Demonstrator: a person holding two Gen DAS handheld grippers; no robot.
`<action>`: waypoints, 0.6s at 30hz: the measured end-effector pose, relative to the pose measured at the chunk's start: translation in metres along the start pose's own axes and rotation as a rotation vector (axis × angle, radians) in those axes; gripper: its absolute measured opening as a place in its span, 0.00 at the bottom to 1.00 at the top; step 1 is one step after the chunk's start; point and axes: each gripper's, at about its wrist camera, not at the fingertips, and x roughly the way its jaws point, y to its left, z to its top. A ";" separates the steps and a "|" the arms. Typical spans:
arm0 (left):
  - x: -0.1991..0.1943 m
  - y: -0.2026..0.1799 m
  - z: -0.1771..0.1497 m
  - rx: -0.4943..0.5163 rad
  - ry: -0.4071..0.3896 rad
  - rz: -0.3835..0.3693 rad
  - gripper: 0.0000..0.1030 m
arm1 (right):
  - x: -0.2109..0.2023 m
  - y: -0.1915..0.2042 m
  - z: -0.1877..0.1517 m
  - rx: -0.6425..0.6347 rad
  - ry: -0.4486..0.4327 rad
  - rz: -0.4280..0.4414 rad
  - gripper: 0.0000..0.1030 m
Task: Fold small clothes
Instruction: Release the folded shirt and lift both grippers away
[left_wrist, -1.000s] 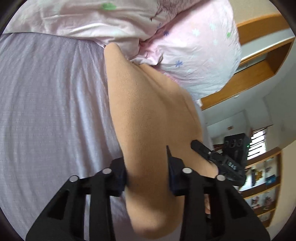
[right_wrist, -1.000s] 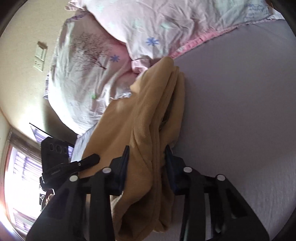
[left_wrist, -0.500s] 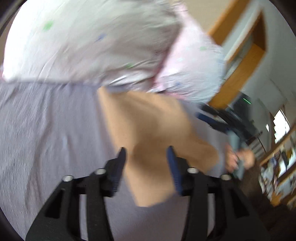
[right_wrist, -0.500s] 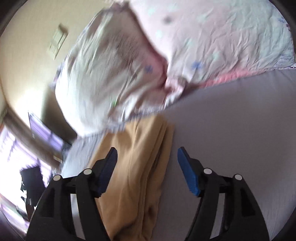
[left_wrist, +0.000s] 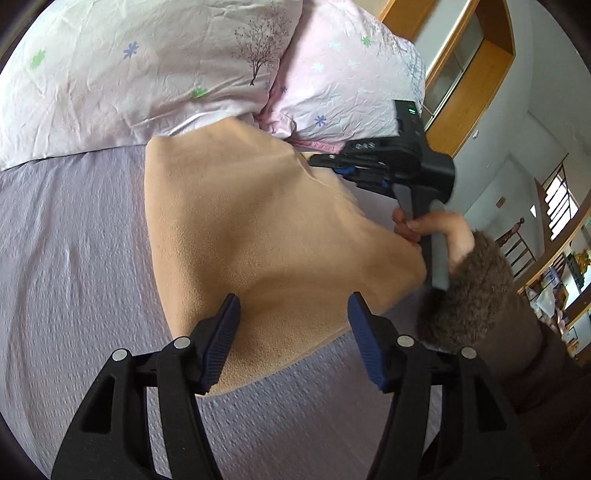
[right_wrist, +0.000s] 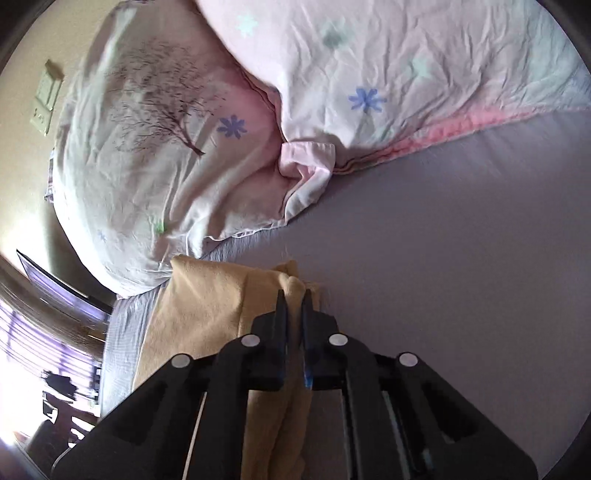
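Observation:
A tan fleece garment (left_wrist: 258, 229) lies folded on the lilac bedsheet (left_wrist: 66, 258), its far corner against the pillows. My left gripper (left_wrist: 293, 317) is open, its jaws spread above the garment's near edge, holding nothing. My right gripper (right_wrist: 293, 299) is shut on a bunched edge of the same garment (right_wrist: 207, 314). In the left wrist view the right gripper (left_wrist: 369, 166) sits at the garment's far right edge, held by a hand in a brown fuzzy sleeve.
Two pink floral pillows (left_wrist: 147, 66) (left_wrist: 343, 81) lie at the head of the bed, also in the right wrist view (right_wrist: 155, 147). Wooden trim (left_wrist: 461, 74) and shelves stand at the right. A light switch (right_wrist: 46, 96) is on the wall.
My left gripper let go of the garment and opened wide. My right gripper opened, moved to the garment's far edge and shut on it. The garment now lies flatter and wider.

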 end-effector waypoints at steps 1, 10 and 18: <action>-0.008 0.000 -0.002 -0.006 -0.018 -0.008 0.60 | -0.013 0.001 -0.003 -0.007 -0.028 0.035 0.40; -0.063 -0.003 -0.042 -0.066 -0.111 0.180 0.99 | -0.114 0.042 -0.118 -0.195 -0.074 0.198 0.98; -0.039 -0.012 -0.067 -0.104 0.028 0.383 0.99 | -0.101 0.045 -0.186 -0.281 -0.037 -0.157 0.98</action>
